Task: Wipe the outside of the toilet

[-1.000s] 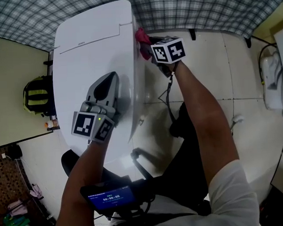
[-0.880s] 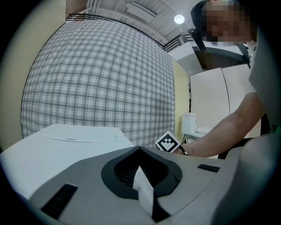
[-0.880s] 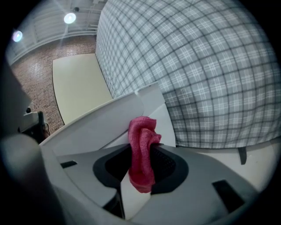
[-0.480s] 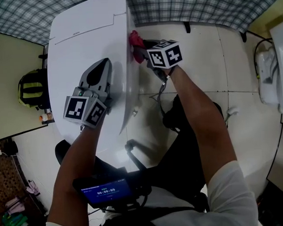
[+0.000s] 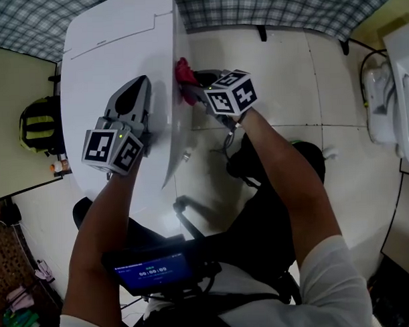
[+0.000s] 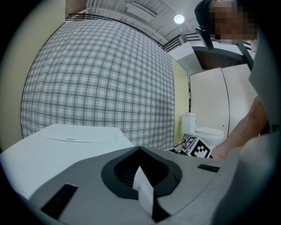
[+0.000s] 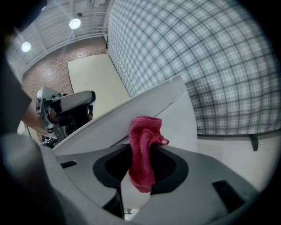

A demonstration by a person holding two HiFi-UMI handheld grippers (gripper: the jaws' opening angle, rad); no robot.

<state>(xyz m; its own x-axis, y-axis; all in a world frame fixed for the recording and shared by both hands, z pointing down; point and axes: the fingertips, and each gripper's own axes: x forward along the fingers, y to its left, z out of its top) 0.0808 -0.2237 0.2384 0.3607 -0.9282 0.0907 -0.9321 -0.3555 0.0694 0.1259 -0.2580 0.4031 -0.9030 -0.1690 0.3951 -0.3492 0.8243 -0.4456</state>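
Right hand-held gripper [image 7: 141,172]: jaws part-way apart, clamped on a red cloth [image 7: 143,147].
Red cloth: against the side of the white toilet [image 5: 110,59], just under the lid's edge.
Left hand-held gripper [image 5: 133,96]: jaws together, lying on the toilet lid.
Hard to see: the toilet's bowl and base were hidden beneath the lid.

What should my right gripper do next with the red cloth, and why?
Probably slide the right gripper along the toilet's side toward its front: the jaws clamp the red cloth against that side near the back, so most of it likely remains. The shut left gripper rests on the lid.
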